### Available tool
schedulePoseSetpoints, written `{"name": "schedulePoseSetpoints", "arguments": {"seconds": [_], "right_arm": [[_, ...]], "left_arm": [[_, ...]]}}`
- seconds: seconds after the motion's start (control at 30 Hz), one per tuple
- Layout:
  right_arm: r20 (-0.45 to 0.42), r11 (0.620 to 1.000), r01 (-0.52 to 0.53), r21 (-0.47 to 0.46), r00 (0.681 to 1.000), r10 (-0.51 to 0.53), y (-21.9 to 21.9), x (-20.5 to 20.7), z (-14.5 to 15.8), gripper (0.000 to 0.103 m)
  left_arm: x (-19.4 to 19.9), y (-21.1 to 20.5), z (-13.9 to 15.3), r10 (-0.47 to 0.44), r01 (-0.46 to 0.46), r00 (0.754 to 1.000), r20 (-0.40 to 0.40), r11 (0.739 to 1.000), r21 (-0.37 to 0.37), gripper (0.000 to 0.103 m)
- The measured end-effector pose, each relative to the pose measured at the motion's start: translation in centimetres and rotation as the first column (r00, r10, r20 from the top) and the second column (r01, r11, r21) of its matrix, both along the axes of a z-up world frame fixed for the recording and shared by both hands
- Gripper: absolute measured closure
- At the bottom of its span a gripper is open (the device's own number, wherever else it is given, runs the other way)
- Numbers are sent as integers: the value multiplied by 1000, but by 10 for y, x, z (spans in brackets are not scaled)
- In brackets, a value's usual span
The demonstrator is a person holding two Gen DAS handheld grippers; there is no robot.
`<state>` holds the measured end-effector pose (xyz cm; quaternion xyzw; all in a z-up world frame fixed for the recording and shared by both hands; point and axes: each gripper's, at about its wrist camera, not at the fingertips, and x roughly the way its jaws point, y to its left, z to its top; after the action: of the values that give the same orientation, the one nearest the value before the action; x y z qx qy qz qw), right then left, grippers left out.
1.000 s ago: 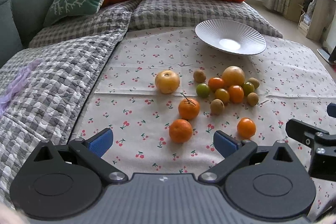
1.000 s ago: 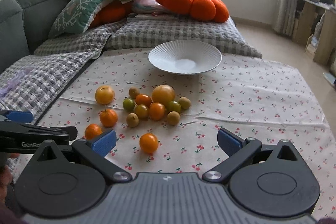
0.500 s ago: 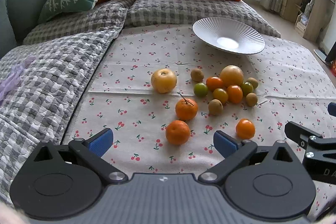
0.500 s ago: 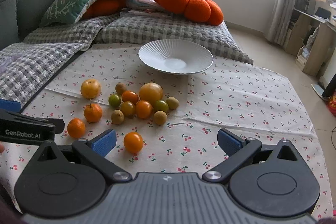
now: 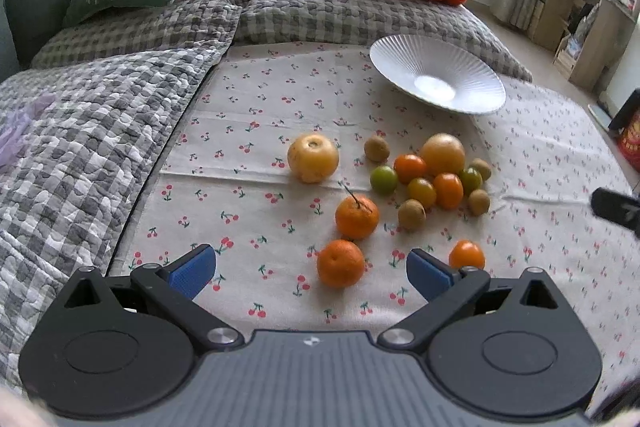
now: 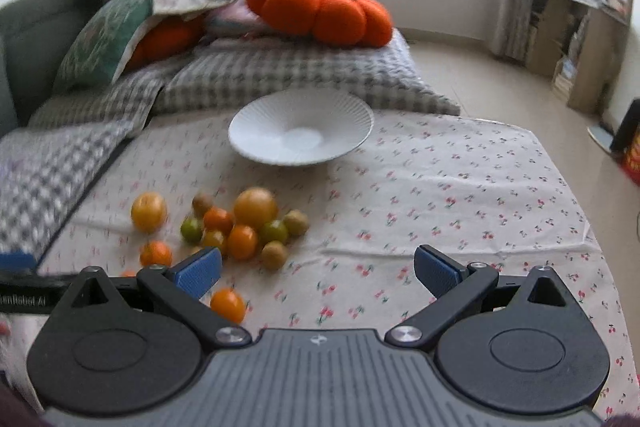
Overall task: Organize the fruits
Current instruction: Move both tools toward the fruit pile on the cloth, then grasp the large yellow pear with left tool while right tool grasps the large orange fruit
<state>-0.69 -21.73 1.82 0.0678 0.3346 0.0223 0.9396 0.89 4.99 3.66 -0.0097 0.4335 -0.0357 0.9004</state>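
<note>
left gripper (image 5: 311, 269) spread, empty | right gripper (image 6: 318, 271) spread, empty | mandarin (image 5: 341, 263) ahead | plate (image 5: 400, 57) beyond

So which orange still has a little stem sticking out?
The orange in the middle, just behind the nearest one. A thin twig pokes from its top; the others have none.

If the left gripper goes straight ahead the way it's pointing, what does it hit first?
Probably the near orange, which lies on the cloth between the open jaws of the left gripper. Behind it sits the stemmed orange. Depth is hard to judge through the fisheye.
</note>
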Motion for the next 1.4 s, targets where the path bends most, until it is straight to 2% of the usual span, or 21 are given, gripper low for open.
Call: {"name": "schedulePoseSetpoints", "arguments": {"seconds": [0.17, 0.27, 0.37, 0.63, 0.73, 0.8, 1.0, 1.23, 1.4], "right_arm": [[-43, 996, -61, 61, 997, 64, -2, 28, 9, 0], [-56, 994, -97, 53, 993, 100, 8, 50, 10, 0], [-74, 990, -134, 47, 988, 137, 18, 72, 4, 2], [-146, 967, -240, 80, 957, 249, 43, 114, -25, 20], [-143, 960, -273, 64, 950, 279, 45, 121, -28, 21], [-149, 958, -282, 43, 947, 286, 47, 127, -34, 23], [-199, 959, -281, 32, 939, 282, 51, 143, -49, 37], [-232, 964, -265, 38, 936, 266, 54, 157, -63, 42], [-241, 962, -271, 29, 932, 270, 59, 161, -69, 47]], "left_arm": [[21, 7, 8, 17, -17, 1000, 1, 999, -51, 6], [37, 8, 11, 29, -29, 1000, 1, 996, -84, 6], [55, 5, 11, 32, -32, 999, 2, 996, -82, 6], [113, 1, -20, 54, -60, 995, -80, 996, -65, 8], [121, 1, -33, 44, -51, 994, -99, 996, -74, 9], [126, 4, -41, 39, -49, 992, -120, 995, -83, 13], [137, 8, -51, 36, -48, 991, -126, 994, -100, 21], [144, 8, -60, 23, -36, 991, -130, 994, -101, 25], [146, 5, -67, 19, -27, 992, -127, 997, -68, 29]]}}
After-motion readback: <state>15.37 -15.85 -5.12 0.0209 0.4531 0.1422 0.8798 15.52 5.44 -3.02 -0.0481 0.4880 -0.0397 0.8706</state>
